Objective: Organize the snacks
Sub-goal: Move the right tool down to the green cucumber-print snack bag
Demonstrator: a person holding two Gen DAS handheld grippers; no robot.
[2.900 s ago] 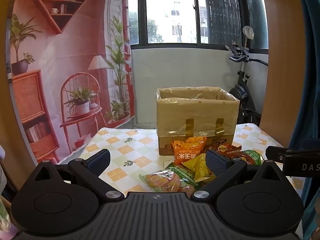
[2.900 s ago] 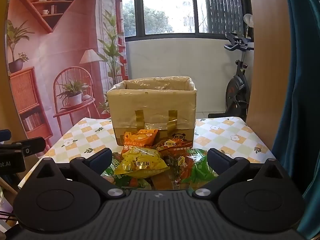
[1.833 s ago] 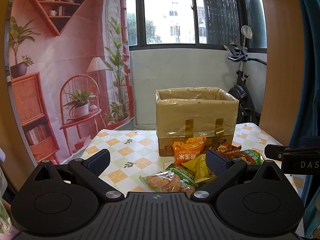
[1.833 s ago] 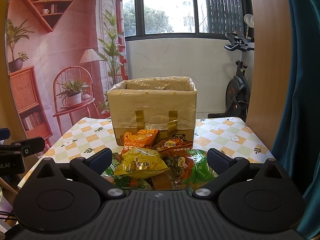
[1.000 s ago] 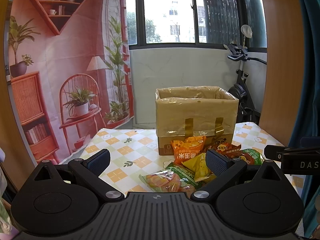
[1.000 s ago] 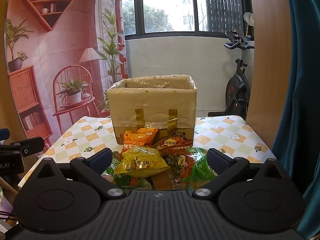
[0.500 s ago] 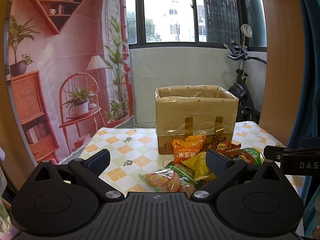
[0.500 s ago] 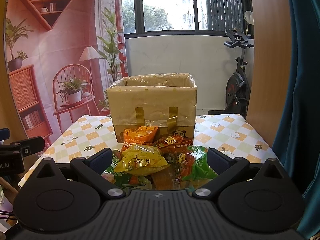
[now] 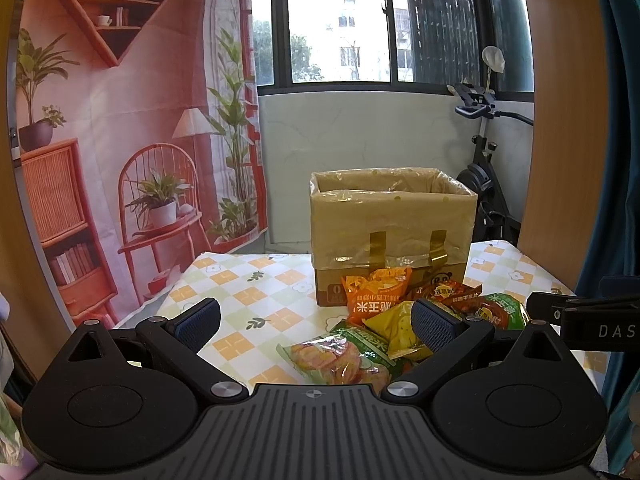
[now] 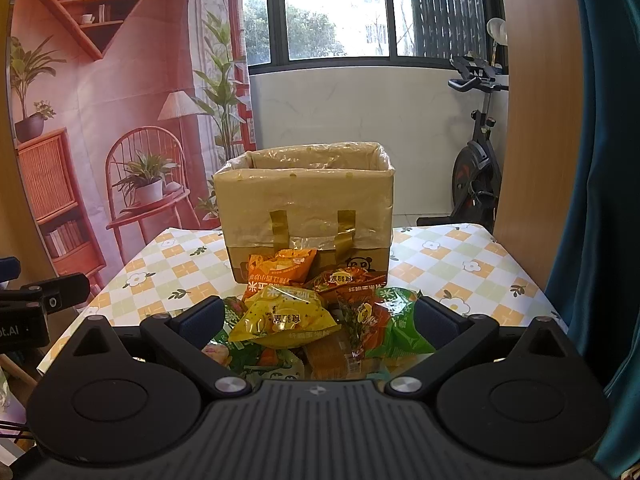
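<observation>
Snack pile (image 10: 312,320) sits touching the front of the box (image 10: 304,200), table (image 9: 248,300) bare at 9 o'clock, edge close at 3. Left gripper (image 9: 316,320) and right gripper (image 10: 320,314) both spread wide, empty, above table. Versus 0.5 s ago: right view slightly nearer the pile, left unchanged.

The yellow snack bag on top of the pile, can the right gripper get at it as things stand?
Probably yes. The yellow snack bag lies on top of the pile, directly ahead of the right gripper, whose jaws stand wide open and empty. Nothing lies between them.
</observation>
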